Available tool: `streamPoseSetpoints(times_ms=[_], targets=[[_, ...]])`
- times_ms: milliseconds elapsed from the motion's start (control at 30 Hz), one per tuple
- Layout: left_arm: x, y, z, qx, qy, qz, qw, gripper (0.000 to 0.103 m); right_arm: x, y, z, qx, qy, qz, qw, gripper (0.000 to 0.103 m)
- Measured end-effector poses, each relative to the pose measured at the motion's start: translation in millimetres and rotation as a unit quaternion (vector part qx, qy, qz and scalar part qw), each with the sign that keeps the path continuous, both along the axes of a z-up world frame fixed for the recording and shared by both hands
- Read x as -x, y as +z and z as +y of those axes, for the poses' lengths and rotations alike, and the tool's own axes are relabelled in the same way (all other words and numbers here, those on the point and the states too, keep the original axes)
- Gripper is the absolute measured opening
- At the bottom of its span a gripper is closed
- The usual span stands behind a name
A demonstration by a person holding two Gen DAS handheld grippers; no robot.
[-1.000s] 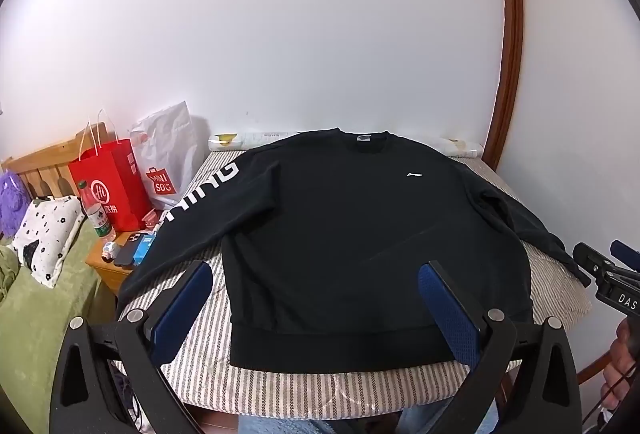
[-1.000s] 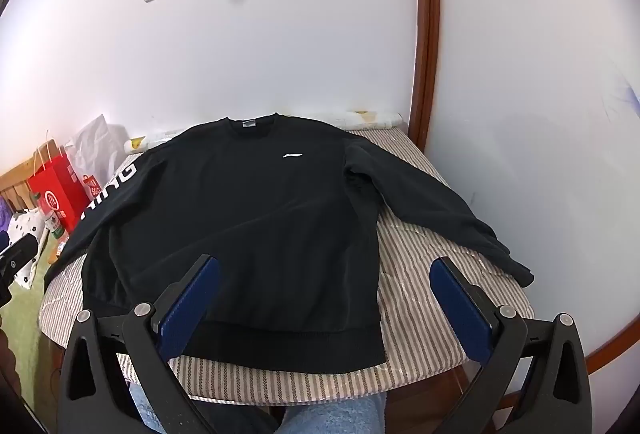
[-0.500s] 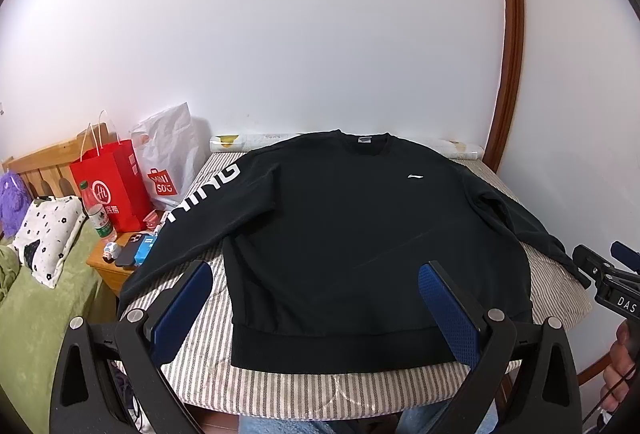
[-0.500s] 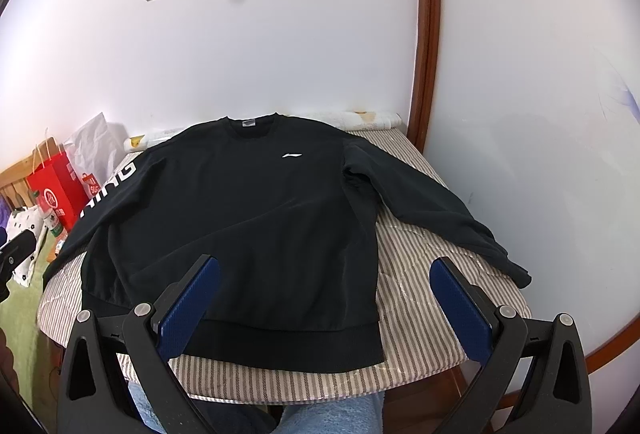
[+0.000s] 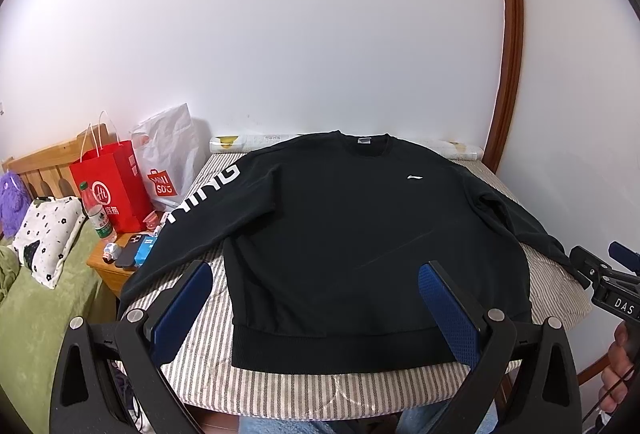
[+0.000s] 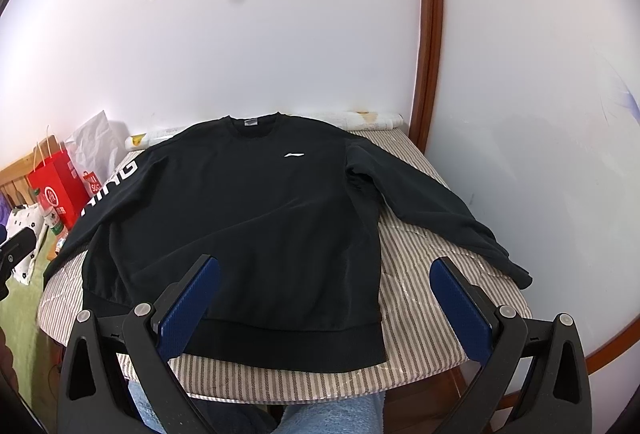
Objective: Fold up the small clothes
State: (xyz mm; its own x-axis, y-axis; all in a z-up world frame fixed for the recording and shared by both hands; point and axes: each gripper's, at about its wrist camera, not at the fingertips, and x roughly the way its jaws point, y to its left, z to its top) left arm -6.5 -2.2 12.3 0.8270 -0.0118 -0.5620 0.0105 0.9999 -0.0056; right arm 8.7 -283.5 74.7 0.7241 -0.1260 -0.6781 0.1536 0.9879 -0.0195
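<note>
A black sweatshirt (image 5: 352,234) lies flat, front up, on a striped table (image 5: 280,386), collar toward the wall, both sleeves spread out. Its left sleeve carries white letters (image 5: 208,190). It also shows in the right wrist view (image 6: 240,226), with the right sleeve (image 6: 432,210) reaching the table's right edge (image 6: 440,350). My left gripper (image 5: 316,298) is open and empty, held above the hem. My right gripper (image 6: 326,294) is open and empty, above the hem's right part.
A red paper bag (image 5: 112,186) and a white shopping bag (image 5: 168,158) stand left of the table, by a small wooden nightstand (image 5: 120,266) with a bottle (image 5: 98,212) and small items. A bed with a green cover (image 5: 36,314) lies at the left. A wall is close on the right.
</note>
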Motion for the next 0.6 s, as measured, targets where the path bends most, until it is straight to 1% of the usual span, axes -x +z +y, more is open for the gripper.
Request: streamPoseSetpoints(times_ms=[600], targets=[[-1.6,1.2,2.1,0.001,0.000,0.000,1.0000,0.103,-1.2,2.1,4.7,0.002,0.003,0.000,1.000,0.103]])
